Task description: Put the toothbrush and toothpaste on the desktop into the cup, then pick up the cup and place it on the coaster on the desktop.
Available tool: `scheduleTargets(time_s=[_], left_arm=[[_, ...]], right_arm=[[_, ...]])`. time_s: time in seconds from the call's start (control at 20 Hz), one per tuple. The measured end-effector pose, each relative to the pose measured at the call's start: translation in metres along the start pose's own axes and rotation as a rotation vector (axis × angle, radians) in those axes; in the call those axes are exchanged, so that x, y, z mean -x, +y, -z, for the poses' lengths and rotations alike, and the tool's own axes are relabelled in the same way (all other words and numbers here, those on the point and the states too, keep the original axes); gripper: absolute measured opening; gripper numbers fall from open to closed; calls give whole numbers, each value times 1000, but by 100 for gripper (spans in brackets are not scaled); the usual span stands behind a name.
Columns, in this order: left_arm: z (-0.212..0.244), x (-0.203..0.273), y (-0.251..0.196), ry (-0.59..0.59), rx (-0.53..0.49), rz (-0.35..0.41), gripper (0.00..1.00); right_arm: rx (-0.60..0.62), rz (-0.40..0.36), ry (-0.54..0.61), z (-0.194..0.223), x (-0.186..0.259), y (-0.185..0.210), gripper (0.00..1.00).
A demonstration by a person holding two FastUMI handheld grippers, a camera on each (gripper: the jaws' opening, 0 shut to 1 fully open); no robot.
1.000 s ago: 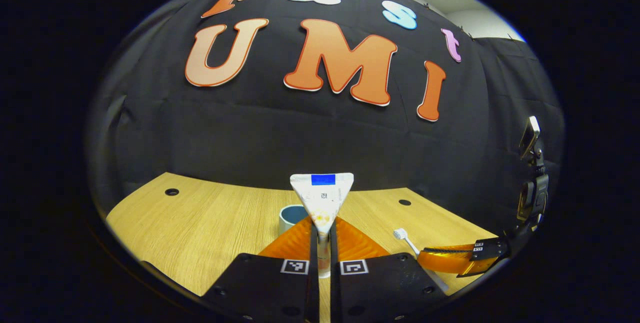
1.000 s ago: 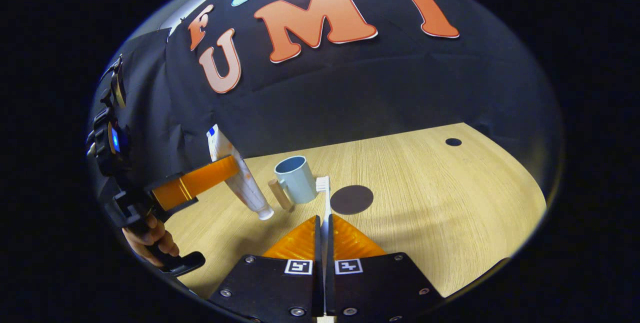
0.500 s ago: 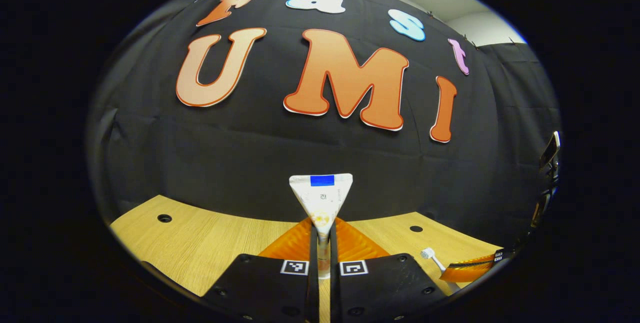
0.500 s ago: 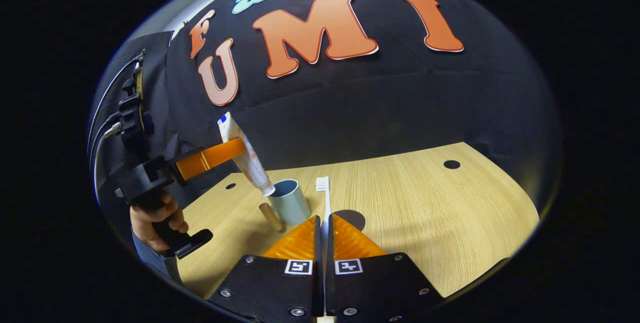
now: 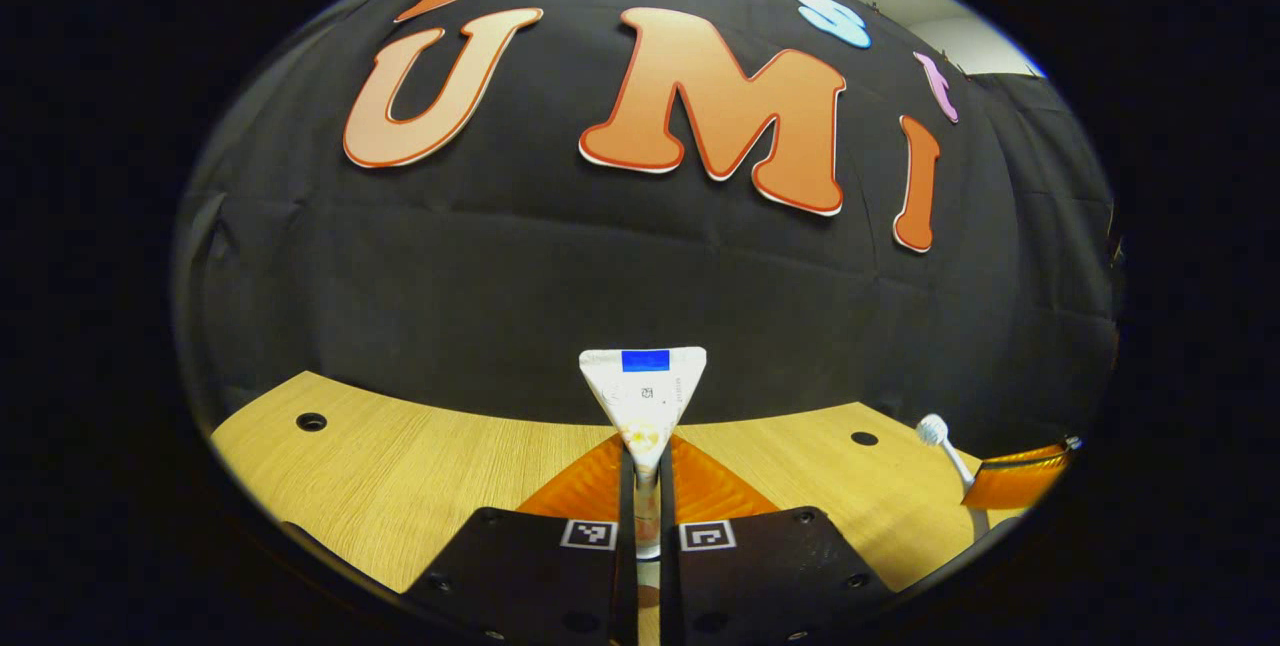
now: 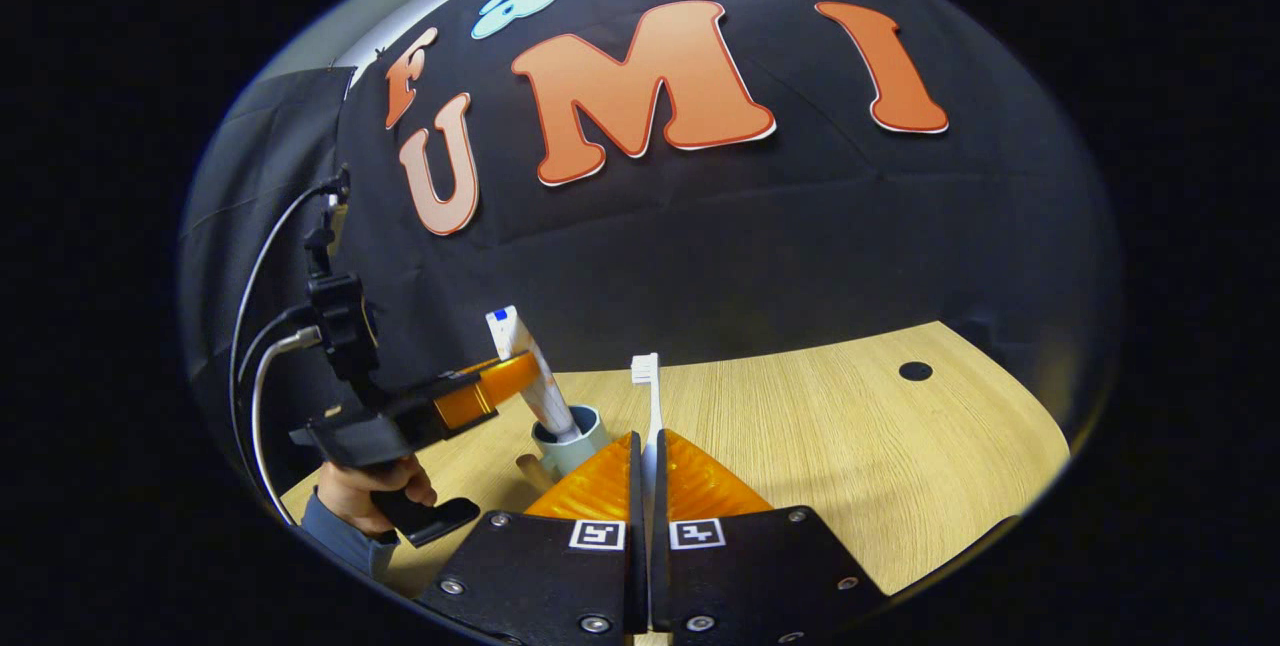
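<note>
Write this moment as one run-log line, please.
left gripper: holds toothpaste, tip in cup | right gripper: holds toothbrush

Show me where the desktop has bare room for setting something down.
Free: the light wooden desktop right of the white toothbrush, toward the dark round hole. Crowded: the left, where the pale blue cup, white toothpaste tube and left gripper cluster.
</note>
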State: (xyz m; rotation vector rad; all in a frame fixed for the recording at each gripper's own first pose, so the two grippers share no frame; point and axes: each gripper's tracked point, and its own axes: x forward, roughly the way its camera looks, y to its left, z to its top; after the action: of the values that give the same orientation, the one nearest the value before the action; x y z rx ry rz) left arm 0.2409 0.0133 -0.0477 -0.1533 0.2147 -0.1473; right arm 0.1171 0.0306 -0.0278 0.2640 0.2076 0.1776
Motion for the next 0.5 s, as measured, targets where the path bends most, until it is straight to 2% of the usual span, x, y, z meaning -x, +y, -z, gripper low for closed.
scheduleTargets(time_s=[0.35, 0.5], left_arm=[[35, -3, 17, 66, 34, -7, 8], [34, 1, 24, 39, 64, 0, 8]], right_arm=[[18, -57, -103, -33, -29, 26, 2], [30, -83, -152, -47, -45, 40, 2]])
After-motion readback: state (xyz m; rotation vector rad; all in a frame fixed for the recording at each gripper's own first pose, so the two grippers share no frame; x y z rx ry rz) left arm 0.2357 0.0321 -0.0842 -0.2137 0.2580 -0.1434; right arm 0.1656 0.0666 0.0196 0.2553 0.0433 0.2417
